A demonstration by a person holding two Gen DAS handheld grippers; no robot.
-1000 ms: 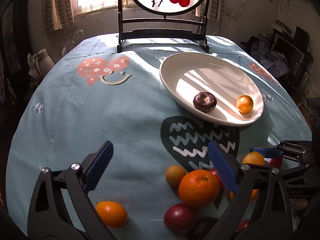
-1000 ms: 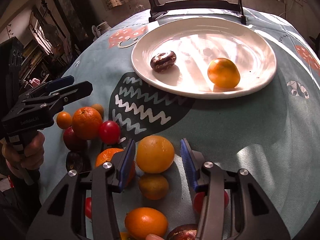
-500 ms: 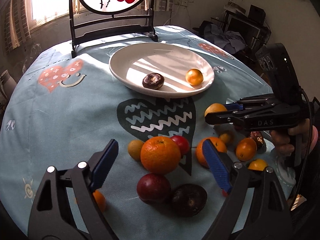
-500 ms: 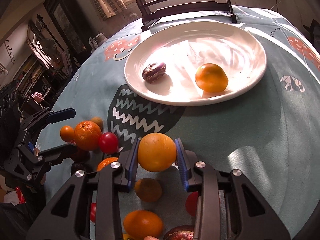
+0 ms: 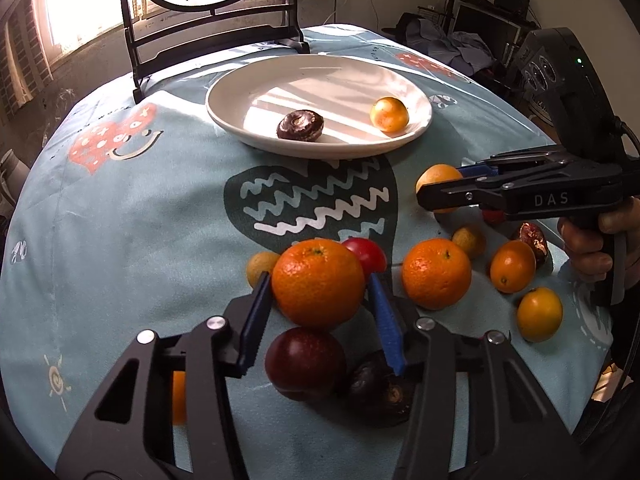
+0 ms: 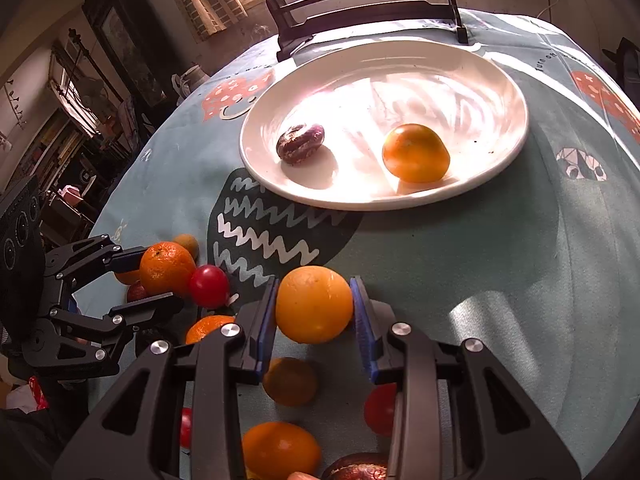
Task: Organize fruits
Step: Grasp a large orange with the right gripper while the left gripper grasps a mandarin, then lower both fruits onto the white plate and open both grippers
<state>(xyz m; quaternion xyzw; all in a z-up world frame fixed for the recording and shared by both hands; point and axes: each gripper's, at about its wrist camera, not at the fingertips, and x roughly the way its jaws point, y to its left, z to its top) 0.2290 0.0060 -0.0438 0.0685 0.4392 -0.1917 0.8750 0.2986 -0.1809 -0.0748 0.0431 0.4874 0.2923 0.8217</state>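
My left gripper (image 5: 318, 304) is shut on a large orange (image 5: 318, 282) low over the tablecloth; it also shows in the right wrist view (image 6: 166, 268). My right gripper (image 6: 314, 314) is shut on a yellow-orange fruit (image 6: 314, 304), seen in the left wrist view (image 5: 438, 180) too. A white plate (image 5: 260, 92) holds a dark passion fruit (image 5: 300, 125) and a small orange fruit (image 5: 389, 114). Loose fruit lies around: a dark red plum (image 5: 306, 362), a red tomato (image 5: 366, 254), another orange (image 5: 436, 274).
A black stand with a round painted panel (image 5: 208, 40) rises behind the plate. Several small oranges and dark fruits (image 5: 512, 266) lie at the right near the person's hand. More fruit (image 6: 290, 380) lies under my right gripper. The round table's edge curves close on both sides.
My left gripper moved forward and closed around the large orange. My right gripper keeps its hold on the yellow-orange fruit and has shifted slightly.
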